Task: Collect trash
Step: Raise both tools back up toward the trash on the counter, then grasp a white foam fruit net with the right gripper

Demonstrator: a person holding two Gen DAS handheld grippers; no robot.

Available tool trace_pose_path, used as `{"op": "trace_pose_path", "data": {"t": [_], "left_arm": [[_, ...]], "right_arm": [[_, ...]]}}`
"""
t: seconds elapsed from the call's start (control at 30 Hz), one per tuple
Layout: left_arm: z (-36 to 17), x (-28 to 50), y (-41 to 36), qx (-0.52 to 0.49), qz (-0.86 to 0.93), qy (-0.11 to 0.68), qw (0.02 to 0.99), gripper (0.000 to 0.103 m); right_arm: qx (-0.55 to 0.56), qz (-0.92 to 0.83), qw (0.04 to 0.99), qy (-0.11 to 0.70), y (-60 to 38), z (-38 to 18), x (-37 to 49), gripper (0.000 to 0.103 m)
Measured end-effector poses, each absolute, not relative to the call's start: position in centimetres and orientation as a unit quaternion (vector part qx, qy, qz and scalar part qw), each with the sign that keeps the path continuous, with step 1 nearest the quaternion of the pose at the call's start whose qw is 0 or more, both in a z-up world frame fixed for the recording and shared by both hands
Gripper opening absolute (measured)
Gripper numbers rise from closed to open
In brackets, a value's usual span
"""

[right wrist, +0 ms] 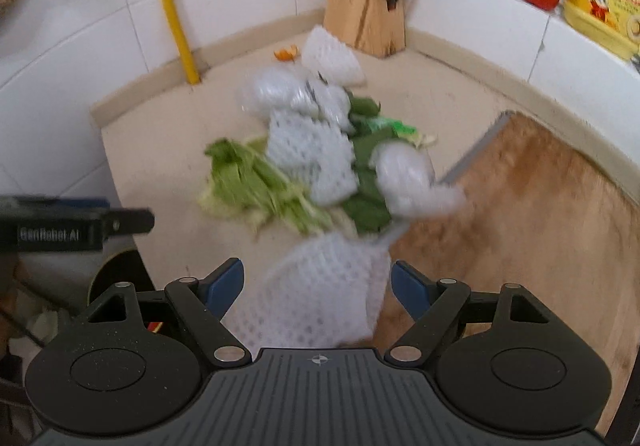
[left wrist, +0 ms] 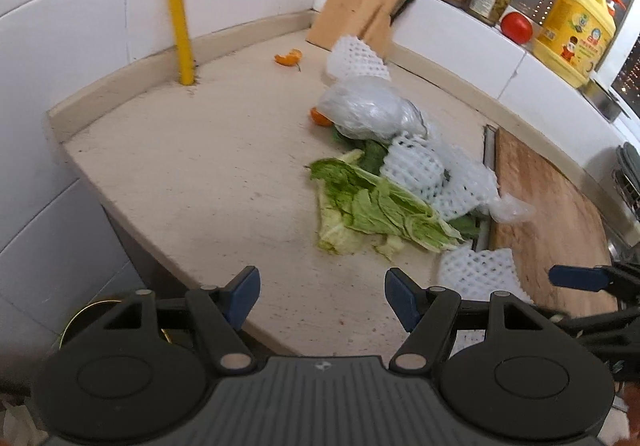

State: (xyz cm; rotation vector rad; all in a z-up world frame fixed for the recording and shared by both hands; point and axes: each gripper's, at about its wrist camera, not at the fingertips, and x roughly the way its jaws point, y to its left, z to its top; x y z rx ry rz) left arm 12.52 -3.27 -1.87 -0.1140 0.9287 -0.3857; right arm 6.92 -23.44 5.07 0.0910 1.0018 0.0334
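Trash pile uncollected on counter [left wrist: 200, 166]: cabbage leaves [left wrist: 372, 206], foam nets [left wrist: 420, 170], plastic bag [left wrist: 368, 112], orange peel [left wrist: 289, 58].

Left gripper [left wrist: 320, 298] wide, empty, above counter edge.

Right gripper [right wrist: 318, 290] wide; near net [right wrist: 324, 286] between jaws, pads not pressing, beside cutting board [right wrist: 540, 214].

Judgement: early stage, whole pile left.

A beige countertop [left wrist: 180, 174] is strewn with cabbage leaves [left wrist: 372, 206], foam nets [left wrist: 416, 166]; a cutting board [left wrist: 548, 214] lies at three o'clock.
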Motion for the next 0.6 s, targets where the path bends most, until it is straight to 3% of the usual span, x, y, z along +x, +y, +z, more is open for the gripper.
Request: {"op": "trace_pose_path", "data": {"t": [0.23, 0.3, 0.33, 0.4, 0.53, 0.6], "left_arm": [[-2.4, 12.8, -3.6, -0.051, -0.188, 0.453, 0.870, 0.062], [-2.6, 12.9, -3.5, -0.053, -0.186, 0.455, 0.869, 0.062], [-2.6, 13.0, -3.5, -0.055, -0.186, 0.455, 0.869, 0.062], [-2.7, 13.2, -3.6, -0.057, -0.186, 0.455, 0.869, 0.062], [-2.8, 13.7, -4.5, -0.058, -0.200, 0.453, 0.867, 0.062], [-2.8, 13.9, -5.0, -0.054, -0.214, 0.447, 0.867, 0.062]], "right_arm": [[0.020, 0.031, 0.867, 0.497, -22.3, 3.0, 6.9, 0.083], [0.018, 0.035, 0.861, 0.507, -22.1, 2.3, 7.2, 0.074], [0.017, 0.039, 0.857, 0.513, -22.0, 1.9, 7.3, 0.062], [0.001, 0.033, 0.858, 0.513, -21.9, 1.5, 7.2, 0.054], [0.010, 0.051, 0.858, 0.511, -22.3, 1.9, 6.9, 0.022], [0.034, 0.062, 0.857, 0.510, -22.9, 2.3, 6.9, 0.020]]}}
